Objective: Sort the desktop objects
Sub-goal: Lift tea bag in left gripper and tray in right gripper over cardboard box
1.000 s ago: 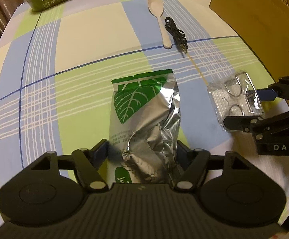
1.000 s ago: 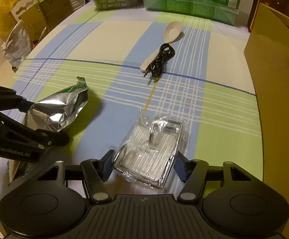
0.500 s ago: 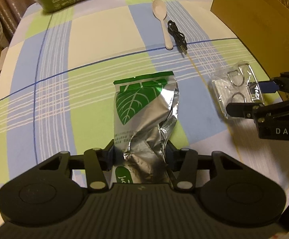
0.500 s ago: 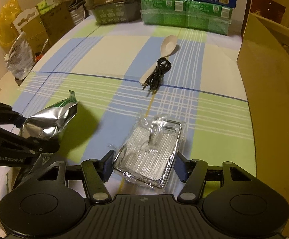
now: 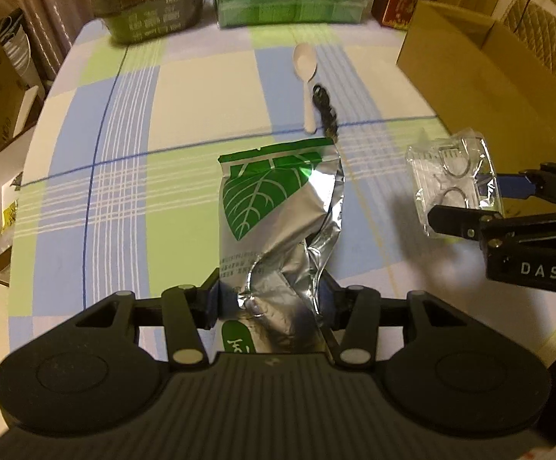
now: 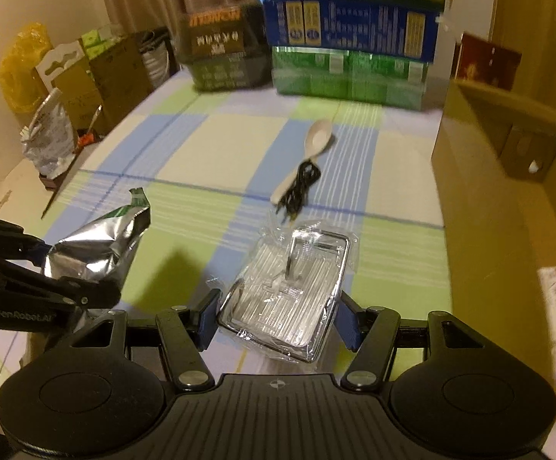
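My left gripper [image 5: 268, 301] is shut on a crumpled silver foil bag with a green leaf print [image 5: 278, 226] and holds it above the checked tablecloth [image 5: 124, 176]. The bag also shows in the right wrist view [image 6: 97, 245]. My right gripper [image 6: 276, 316] is shut on a clear plastic packet holding metal parts [image 6: 289, 287], lifted off the cloth; the packet shows in the left wrist view [image 5: 456, 180] too. A cream spoon [image 5: 306, 76] and a coiled black cable [image 5: 325, 111] lie on the cloth further away.
An open cardboard box [image 5: 481, 73] stands at the right of the table, also in the right wrist view [image 6: 507, 207]. Green and blue cartons [image 6: 348, 46] and a dark basket [image 6: 224, 53] line the far edge. Boxes and bags [image 6: 55, 115] stand beyond the left edge.
Both grippers have risen with their loads, so the bag and the packet hang higher above the cloth and more of the room's back shows. The spoon and cable have not moved.
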### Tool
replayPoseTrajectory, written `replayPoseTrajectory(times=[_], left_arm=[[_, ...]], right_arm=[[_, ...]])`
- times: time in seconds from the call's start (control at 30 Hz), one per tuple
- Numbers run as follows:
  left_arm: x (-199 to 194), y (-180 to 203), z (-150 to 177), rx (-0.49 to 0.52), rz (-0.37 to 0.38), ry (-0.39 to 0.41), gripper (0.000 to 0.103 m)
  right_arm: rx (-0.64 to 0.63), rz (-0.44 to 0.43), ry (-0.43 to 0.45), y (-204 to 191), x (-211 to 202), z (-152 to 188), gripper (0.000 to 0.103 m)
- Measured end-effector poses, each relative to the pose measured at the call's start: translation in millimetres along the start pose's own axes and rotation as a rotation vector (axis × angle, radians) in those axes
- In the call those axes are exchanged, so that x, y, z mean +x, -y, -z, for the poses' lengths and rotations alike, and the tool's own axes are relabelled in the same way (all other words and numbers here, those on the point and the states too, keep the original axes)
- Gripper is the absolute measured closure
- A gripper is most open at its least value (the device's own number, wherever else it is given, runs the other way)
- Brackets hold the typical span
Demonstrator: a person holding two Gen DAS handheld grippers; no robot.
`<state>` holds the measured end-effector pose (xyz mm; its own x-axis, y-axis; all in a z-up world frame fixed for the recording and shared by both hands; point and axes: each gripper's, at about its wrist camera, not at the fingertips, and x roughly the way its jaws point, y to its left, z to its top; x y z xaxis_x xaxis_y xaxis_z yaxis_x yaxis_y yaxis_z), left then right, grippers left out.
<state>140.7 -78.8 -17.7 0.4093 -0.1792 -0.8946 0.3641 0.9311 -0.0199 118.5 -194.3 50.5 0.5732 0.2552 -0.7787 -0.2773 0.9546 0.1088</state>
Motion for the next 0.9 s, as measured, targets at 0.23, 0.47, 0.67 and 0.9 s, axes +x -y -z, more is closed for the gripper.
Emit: replayPoseTrajectory(times=[0.23,0.47,0.67,0.9], left_arm=[[-34,25,-9,0.006,0.023,0.053,0.059],[-62,63,-20,0.018,0.069,0.101,0.059],[-73,100,-29,0.029,0.115,0.123,0.059],[-78,148,-41,0.039,0.175,0.143,0.059]], right_arm=[[-0.019,0.028,0.065,13,-44,-13,0.045],[-0.017,0.072,0.112,40,-89,-12,0.045],[0.008,0.113,0.133,71,-120,0,0.045],[0.051,0.174,0.148,118,-155,17,0.045]])
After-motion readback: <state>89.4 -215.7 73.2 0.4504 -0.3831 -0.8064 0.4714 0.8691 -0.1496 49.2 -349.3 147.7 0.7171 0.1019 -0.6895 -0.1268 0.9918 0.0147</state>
